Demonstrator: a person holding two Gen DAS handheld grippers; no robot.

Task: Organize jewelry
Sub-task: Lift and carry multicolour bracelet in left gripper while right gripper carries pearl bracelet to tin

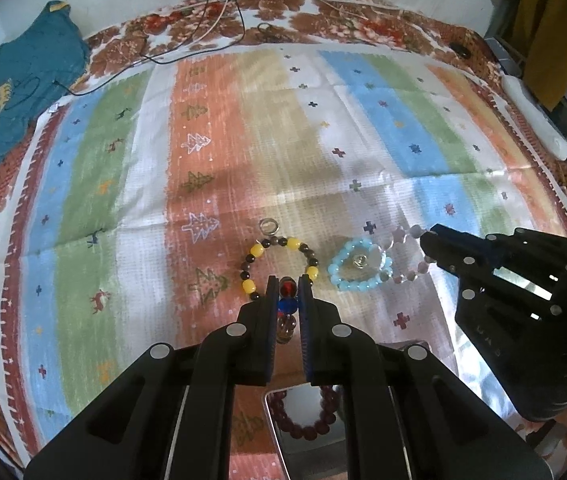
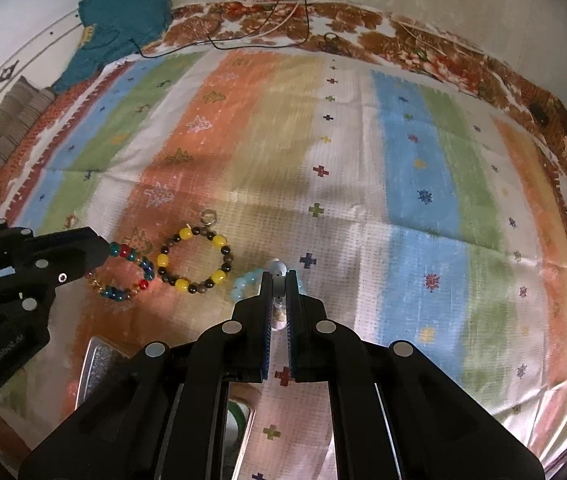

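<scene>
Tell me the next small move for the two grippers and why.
Probably carry both loads toward the metal tray nearest the cameras. The left gripper is shut on the red and blue bracelet; the right gripper is shut on the pale pink bracelet. A dark red bracelet already lies in that tray.

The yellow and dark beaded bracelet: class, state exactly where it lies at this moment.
The yellow and dark beaded bracelet lies flat on the striped cloth, between the multicoloured bracelet in the left gripper and the light blue bracelet, a small metal ring at its far edge.
</scene>
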